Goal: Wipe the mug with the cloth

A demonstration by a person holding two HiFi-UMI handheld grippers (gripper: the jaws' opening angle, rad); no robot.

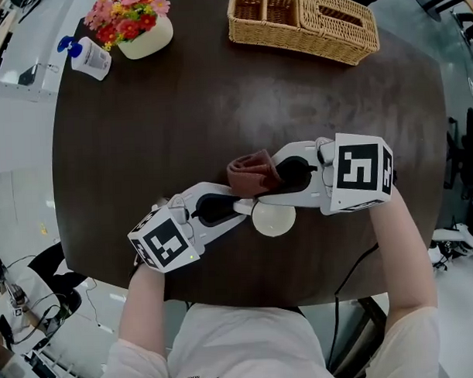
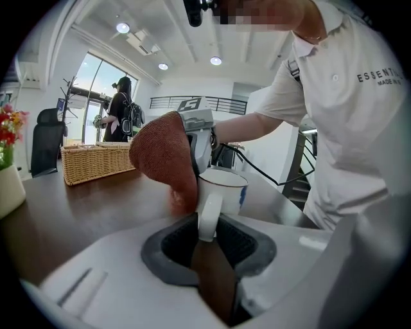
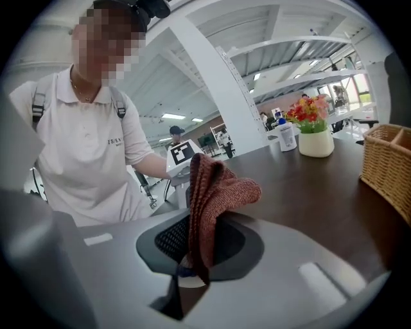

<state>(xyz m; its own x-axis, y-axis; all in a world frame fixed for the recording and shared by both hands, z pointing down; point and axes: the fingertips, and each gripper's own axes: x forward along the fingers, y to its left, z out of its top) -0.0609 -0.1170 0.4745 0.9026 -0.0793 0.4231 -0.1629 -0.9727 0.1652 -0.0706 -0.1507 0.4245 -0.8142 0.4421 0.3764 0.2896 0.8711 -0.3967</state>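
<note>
A white mug (image 1: 273, 219) with a blue pattern is held just above the dark table near its front edge. My left gripper (image 1: 239, 207) is shut on the mug's handle (image 2: 209, 217). The mug (image 2: 225, 191) stands upright in the left gripper view. My right gripper (image 1: 261, 183) is shut on a reddish-brown cloth (image 1: 251, 173), which is bunched against the mug's far side. In the right gripper view the cloth (image 3: 212, 196) sticks up between the jaws and hides most of the mug. The cloth (image 2: 166, 158) touches the mug's left wall in the left gripper view.
A wicker basket (image 1: 304, 22) sits at the table's far edge. A white pot of flowers (image 1: 135, 25) and a white pump bottle (image 1: 87, 57) stand at the far left. The round dark table (image 1: 180, 116) ends close to my body.
</note>
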